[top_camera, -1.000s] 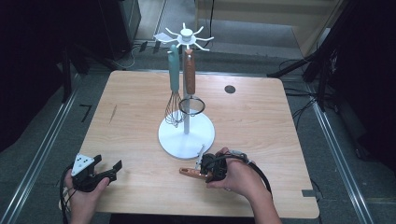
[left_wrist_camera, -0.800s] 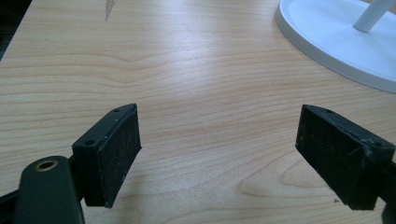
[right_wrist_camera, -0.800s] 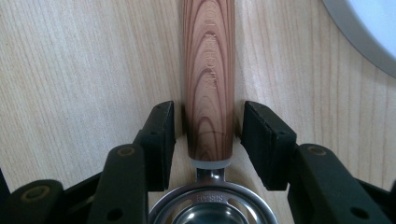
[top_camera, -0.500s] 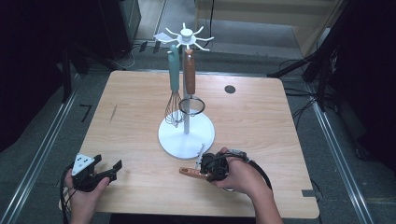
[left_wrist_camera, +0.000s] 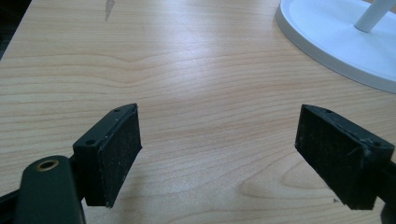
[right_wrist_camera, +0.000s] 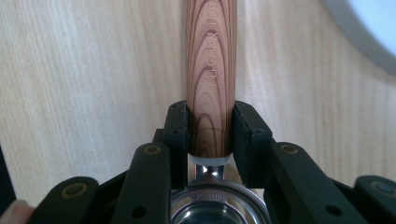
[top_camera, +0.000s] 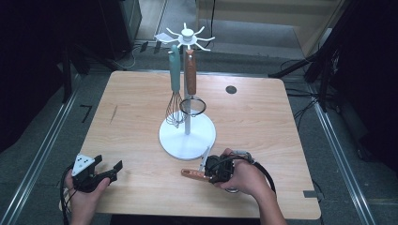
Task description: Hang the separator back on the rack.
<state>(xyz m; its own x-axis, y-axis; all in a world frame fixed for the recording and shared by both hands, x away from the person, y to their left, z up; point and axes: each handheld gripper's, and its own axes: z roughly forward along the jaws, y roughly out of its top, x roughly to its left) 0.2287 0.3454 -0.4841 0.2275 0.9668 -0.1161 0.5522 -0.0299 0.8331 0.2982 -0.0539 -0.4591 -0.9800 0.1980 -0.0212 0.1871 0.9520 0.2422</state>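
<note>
A utensil with a wooden handle (top_camera: 193, 174) lies on the table in front of the white stand (top_camera: 187, 136). My right gripper (top_camera: 213, 171) is shut on that handle (right_wrist_camera: 211, 60); its jaws have just been closing, and both pads press the wood just above the metal part (right_wrist_camera: 217, 205). At the table's front left corner, my left gripper (top_camera: 109, 163) is held open, with only bare wood between its pads (left_wrist_camera: 116, 149). On the stand hang a teal-handled whisk (top_camera: 174, 110) and a wooden-handled strainer (top_camera: 190, 75).
The stand's round white base (left_wrist_camera: 336, 42) lies ahead and to the right of the left gripper, and close beside the held handle (right_wrist_camera: 369, 28). A small dark disc (top_camera: 231, 89) sits at the table's far right. Dark stands and cables surround the table.
</note>
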